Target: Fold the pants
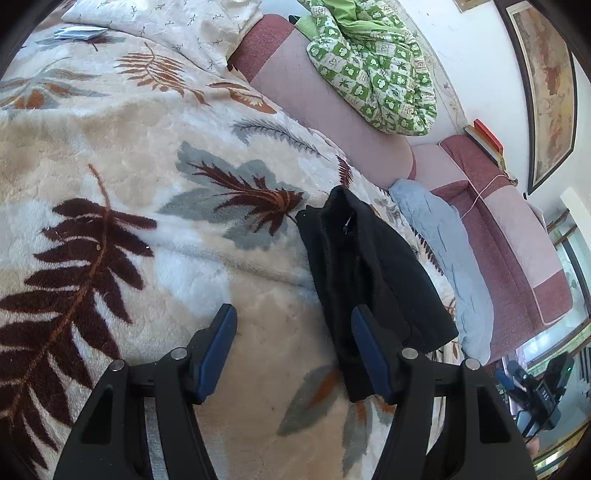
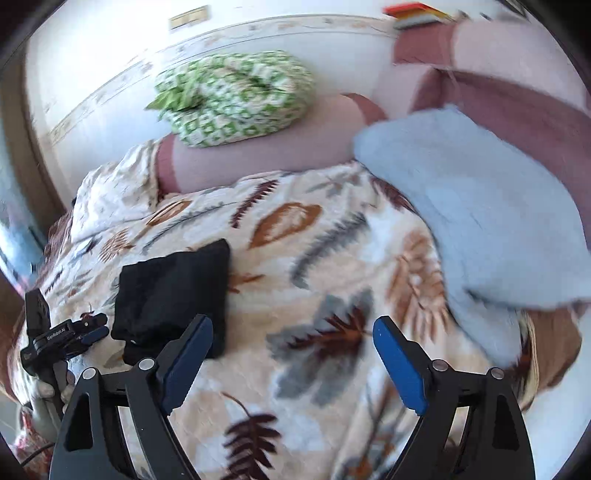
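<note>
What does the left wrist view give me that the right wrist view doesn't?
Only the left wrist view shows the cream pillow, the papers by it, and the framed picture on the wall. Only the right wrist view shows the left claw from outside, beside the pants. Both show the folded black pants on the leaf-print blanket, the green quilt, the blue cloth, and each view's own claw open, holding nothing.

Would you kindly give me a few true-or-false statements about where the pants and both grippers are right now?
1. The black pants lie folded on the leaf-print blanket. True.
2. The left gripper is shut on the pants. False: its fingers are apart, holding nothing.
3. The right gripper is open. True.
4. The pants rest on the light blue cloth. False: that cloth lies apart from them.
5. A green checked quilt sits on the pink sofa. True.
</note>
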The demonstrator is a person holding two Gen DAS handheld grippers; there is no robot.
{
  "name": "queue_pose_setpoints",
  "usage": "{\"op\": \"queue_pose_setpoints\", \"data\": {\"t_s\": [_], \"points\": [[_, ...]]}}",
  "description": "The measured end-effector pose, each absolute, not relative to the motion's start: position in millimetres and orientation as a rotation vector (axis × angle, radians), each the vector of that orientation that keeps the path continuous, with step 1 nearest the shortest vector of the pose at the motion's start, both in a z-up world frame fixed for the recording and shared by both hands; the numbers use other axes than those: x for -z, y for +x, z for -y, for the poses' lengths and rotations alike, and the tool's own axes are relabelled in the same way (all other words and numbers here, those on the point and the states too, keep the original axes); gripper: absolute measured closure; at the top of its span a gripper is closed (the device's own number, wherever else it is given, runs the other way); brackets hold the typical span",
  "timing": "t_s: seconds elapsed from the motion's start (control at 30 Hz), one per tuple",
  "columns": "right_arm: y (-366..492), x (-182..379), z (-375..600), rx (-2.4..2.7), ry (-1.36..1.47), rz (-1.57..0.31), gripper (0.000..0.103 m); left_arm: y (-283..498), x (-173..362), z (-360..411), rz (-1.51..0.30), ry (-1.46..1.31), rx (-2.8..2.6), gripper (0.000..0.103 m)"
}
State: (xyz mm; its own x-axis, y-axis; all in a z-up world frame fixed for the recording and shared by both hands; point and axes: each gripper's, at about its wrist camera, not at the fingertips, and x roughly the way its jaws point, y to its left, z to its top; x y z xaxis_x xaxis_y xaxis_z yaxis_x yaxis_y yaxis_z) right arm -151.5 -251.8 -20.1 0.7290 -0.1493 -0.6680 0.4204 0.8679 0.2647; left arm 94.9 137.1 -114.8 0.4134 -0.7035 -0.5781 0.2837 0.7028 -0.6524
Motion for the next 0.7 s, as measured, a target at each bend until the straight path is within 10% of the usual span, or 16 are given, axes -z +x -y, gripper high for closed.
{"op": "queue_pose_setpoints", "data": {"t_s": [0.13, 0.7], "points": [[-197.9, 64.2, 310.3, 0.336, 0.774, -0.616, 0.010, 93.0, 113.5, -129.7, -0.945, -0.445, 0.609, 0.040], [-133.8, 87.3, 257.0, 0.082, 0.623, -0.675, 0.010, 87.5, 114.0, -117.1, -0.926, -0.343, 0.553, 0.039]]}}
